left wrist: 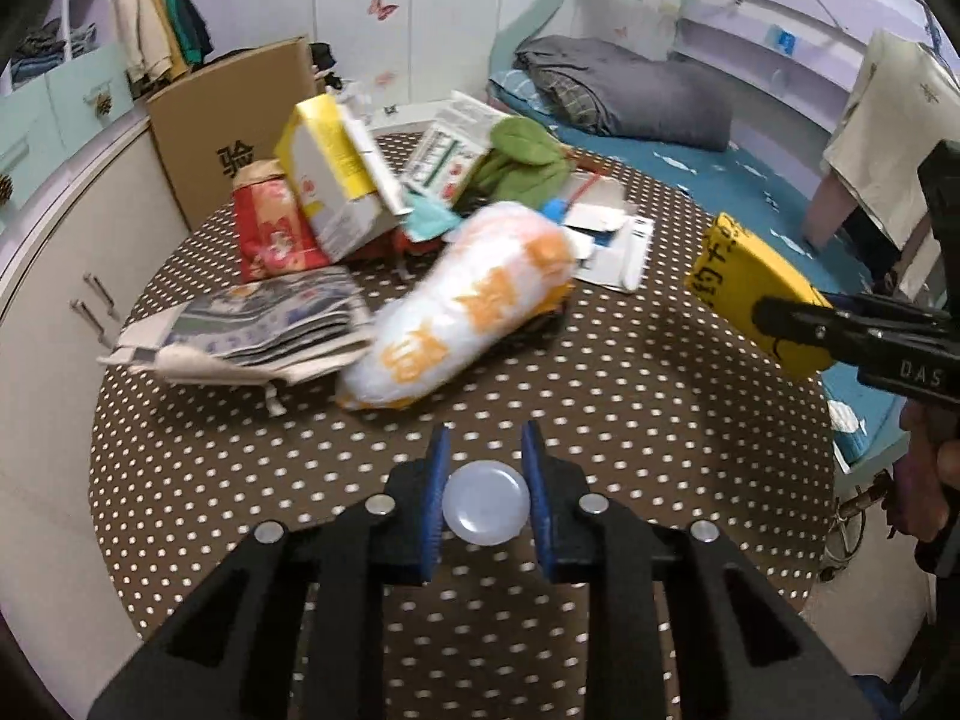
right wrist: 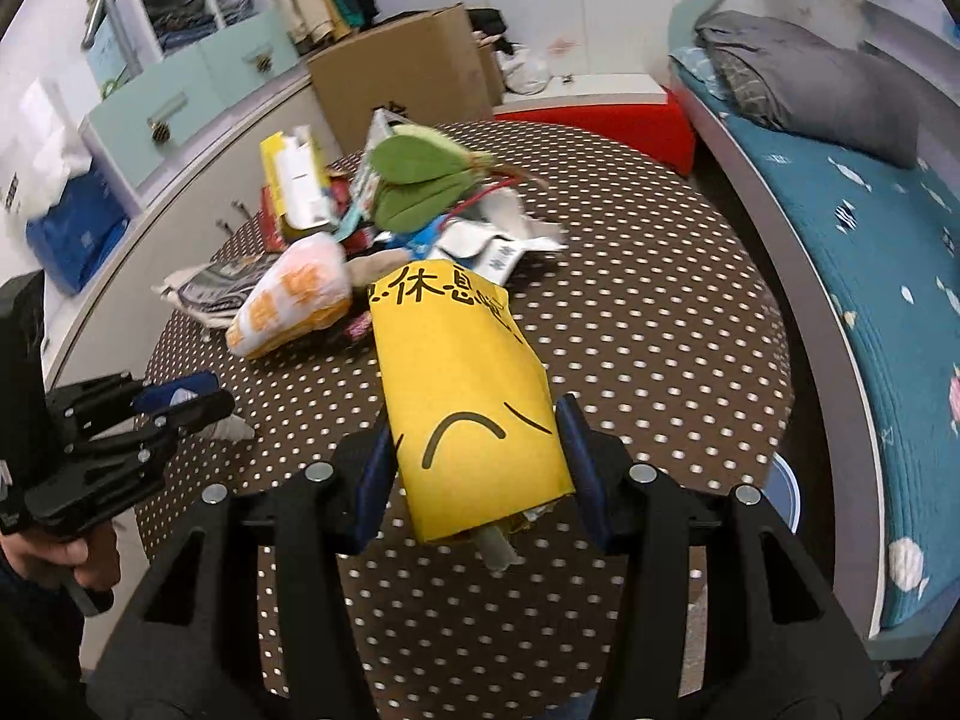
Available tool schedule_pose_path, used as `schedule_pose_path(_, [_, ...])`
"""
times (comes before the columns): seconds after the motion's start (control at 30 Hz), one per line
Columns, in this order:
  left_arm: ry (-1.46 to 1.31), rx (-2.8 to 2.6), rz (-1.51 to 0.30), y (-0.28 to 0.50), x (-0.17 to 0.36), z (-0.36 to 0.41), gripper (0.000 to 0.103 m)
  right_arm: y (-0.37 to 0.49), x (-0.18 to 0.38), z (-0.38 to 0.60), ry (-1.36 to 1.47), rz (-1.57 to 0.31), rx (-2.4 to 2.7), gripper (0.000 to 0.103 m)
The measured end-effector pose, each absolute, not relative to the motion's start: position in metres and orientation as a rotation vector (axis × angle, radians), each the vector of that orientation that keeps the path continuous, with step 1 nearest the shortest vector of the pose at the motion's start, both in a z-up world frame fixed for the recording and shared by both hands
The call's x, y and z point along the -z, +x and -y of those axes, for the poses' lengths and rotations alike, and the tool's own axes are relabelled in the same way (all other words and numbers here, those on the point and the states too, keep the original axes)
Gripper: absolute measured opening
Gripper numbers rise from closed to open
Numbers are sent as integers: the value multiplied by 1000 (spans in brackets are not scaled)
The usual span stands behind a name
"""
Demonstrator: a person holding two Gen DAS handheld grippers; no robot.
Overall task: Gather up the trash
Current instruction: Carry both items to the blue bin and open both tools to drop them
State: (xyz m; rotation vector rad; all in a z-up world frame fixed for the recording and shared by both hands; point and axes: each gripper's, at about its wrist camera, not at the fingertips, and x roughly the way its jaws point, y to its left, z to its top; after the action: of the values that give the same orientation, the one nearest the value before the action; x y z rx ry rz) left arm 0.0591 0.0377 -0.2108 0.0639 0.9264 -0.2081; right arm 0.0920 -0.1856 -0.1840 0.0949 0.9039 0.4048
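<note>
White plastic lid is sitting pinched between my left gripper pads near the table's front edge; my right gripper is clamping the yellow packet, lengthwise toward the trash pile.

Tablecloth: matt dotted cloth. Cap: smooth translucent plastic. Yellow packet: matt paper; bag: glossy plastic film.

Beyond my table, brown with white dots: cardboard box against the cabinets, grey bedding folded on the blue-sheeted bed, clothes hanging.
</note>
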Motion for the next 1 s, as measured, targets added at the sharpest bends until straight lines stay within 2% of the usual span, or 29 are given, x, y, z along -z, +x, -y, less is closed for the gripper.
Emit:
schedule_pose_path(0.17, [47,228,-927,64,205,-23,23,89,184,209,143,-888,-380,50])
schedule_pose_path(0.4, [52,343,-839,81,169,26,23,93,176,269,251,-833,-265,50])
schedule_pose_path(0.63, [60,528,-731,116,131,116,23,96,177,366,410,-776,-58,50])
schedule_pose_path(0.83, [74,690,-767,146,137,205,23,97,208,440,500,-807,96,50])
schedule_pose_path(1.0, [79,758,-853,167,166,266,23,106,244,482,602,-857,158,51])
